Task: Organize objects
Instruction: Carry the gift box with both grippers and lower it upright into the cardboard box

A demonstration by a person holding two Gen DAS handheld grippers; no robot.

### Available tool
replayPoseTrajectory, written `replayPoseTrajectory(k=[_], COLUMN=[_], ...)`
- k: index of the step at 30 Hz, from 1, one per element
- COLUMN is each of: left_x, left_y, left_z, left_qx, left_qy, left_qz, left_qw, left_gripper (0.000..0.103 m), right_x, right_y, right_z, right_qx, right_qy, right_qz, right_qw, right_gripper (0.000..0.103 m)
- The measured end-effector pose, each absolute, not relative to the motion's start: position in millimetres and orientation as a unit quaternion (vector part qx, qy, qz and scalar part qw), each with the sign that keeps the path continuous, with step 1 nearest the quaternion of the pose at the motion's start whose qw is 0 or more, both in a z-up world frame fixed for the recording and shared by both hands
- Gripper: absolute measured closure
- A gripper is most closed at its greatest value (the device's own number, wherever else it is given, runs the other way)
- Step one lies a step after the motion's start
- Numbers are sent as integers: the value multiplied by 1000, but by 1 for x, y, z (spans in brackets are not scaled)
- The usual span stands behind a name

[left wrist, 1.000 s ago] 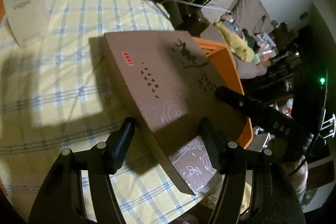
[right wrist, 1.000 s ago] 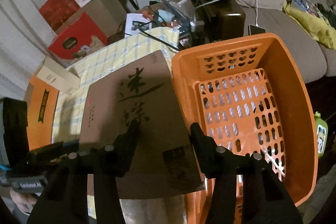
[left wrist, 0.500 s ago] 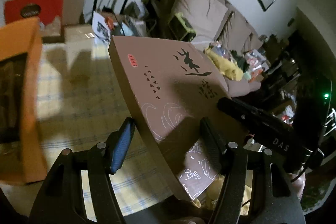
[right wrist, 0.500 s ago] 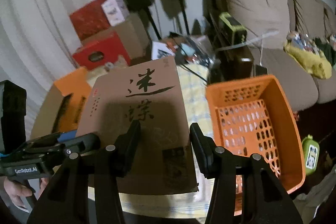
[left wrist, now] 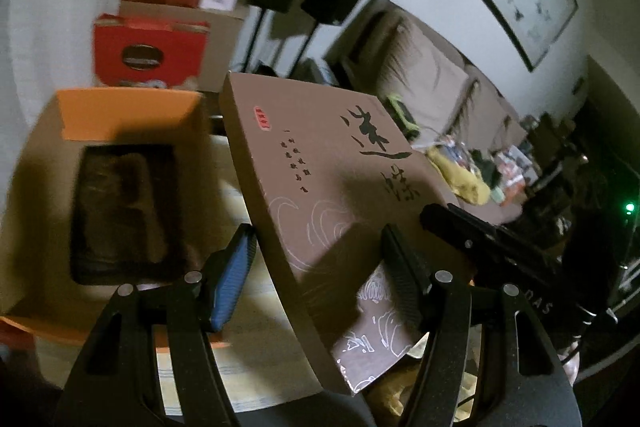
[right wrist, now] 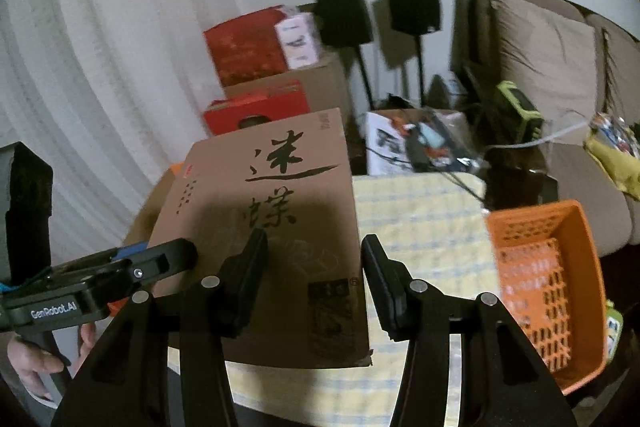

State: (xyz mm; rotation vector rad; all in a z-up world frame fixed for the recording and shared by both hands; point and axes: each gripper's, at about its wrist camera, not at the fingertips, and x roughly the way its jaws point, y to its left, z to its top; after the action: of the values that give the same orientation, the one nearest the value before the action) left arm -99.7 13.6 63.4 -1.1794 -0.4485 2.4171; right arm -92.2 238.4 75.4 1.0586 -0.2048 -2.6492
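We are seeing two black speakers (right wrist: 414, 4) standing beside the sofa (right wrist: 548, 55), red boxes (right wrist: 244, 47) stacking left of the speakers.

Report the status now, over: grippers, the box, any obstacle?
Left gripper and right gripper both shut on brown box, held above checked tablecloth. Orange basket at right, empty. Nothing blocking.

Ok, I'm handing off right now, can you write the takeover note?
Left tool: shut on the brown box, near corner.
Right tool: shut on the same box, other side.
Box: tilted, in the air over the checked table.
Orange basket: right of the table, nothing in it.
Open orange carton: on the left, dark insert inside.
Done: box picked up.
Left: set it down; destination not evident.
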Motion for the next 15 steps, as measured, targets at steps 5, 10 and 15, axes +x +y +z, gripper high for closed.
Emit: replayPoseTrajectory(k=[5,10,15], left_x=[-108,-121,-128], left_y=[-32,-68,-95], left_z=[59,47,34], left_qx=[-425,-431,-439], left_qy=[-164,-171,-177], left_qz=[875,875,873], left_qw=[167,137,119], left_gripper=[42,42,42], right_x=[-107,-122,-140], right_y=[192,152,122], right_z=[71,58,45], right_qx=[368,378,392], right_qy=[-67,-68,-70], right_qz=[-912,-904,-895], right_qw=[167,189,203], right_gripper=[53,53,53])
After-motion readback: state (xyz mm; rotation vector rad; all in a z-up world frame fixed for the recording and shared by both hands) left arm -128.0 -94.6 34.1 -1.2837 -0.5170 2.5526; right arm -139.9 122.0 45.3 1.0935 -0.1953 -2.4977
